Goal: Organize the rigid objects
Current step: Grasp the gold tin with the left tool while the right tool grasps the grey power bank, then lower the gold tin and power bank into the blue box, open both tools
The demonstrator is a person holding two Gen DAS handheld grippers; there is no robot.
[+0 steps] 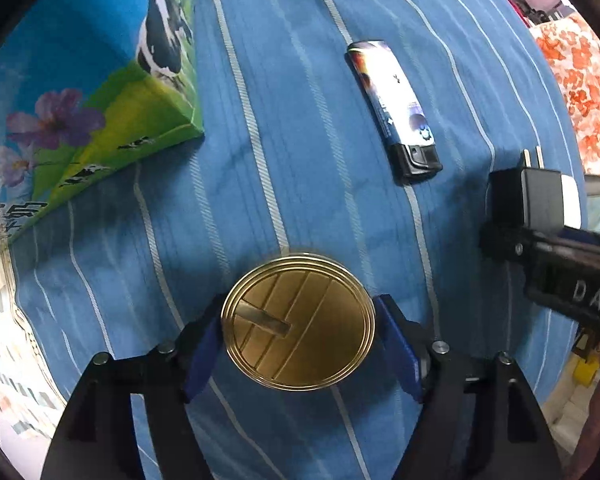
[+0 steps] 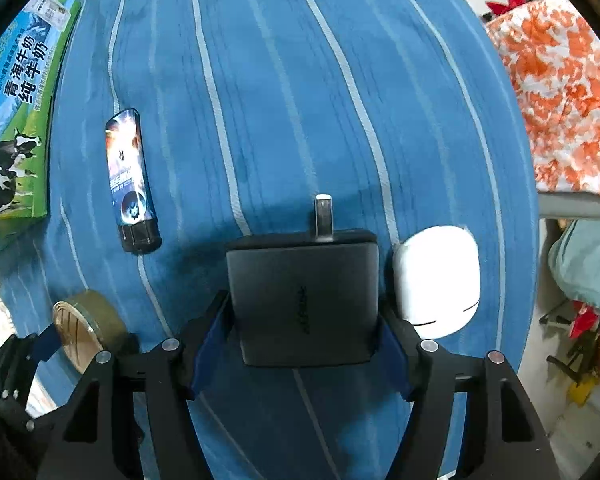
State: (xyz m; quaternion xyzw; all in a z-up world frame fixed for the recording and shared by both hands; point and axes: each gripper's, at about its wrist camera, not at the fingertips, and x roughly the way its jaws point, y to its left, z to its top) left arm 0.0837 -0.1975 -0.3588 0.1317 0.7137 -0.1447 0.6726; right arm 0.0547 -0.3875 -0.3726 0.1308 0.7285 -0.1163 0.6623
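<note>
A blue striped cloth covers the surface; orange flowered fabric lies beyond. The left gripper clamps a gold round tin. The right gripper clamps a black plug adapter, beside a white case. A lighter lies between. A milk carton reads "纯牛奶".
</note>
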